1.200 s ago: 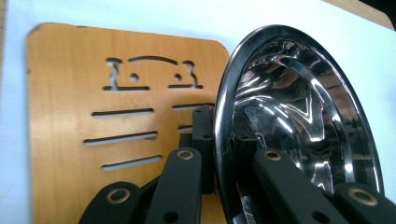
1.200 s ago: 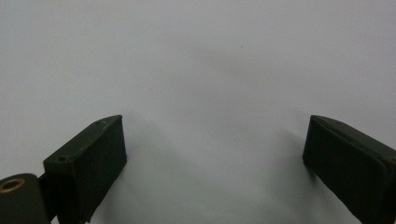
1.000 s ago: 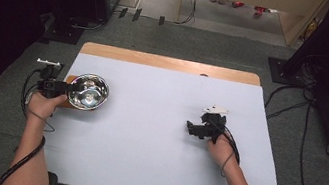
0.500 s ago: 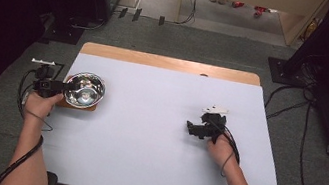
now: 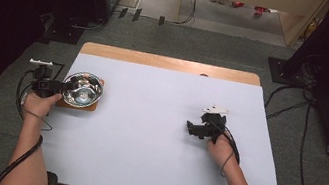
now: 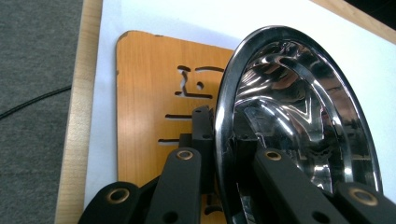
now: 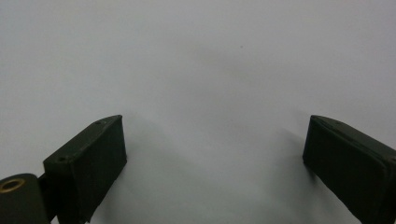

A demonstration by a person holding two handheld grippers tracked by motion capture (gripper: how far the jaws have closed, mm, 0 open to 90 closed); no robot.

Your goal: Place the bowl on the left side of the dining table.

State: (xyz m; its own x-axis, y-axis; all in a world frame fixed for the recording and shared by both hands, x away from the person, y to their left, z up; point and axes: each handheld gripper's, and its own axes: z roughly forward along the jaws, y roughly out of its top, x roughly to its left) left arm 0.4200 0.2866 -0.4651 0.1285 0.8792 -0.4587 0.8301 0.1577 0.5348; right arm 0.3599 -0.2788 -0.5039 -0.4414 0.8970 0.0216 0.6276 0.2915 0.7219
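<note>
Your left gripper [image 6: 219, 154] pinches the steel bowl's [image 5: 83, 90] rim over the wooden board [image 6: 149, 116]; keep it level while your right gripper [image 5: 193, 128] rests gaping.

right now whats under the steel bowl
A wooden board with cut-out slots lies under the bowl, on the white table. The left tool is shut on the bowl's rim. The bowl covers the board's right part, so whether it rests on it or is lifted is unclear.
</note>
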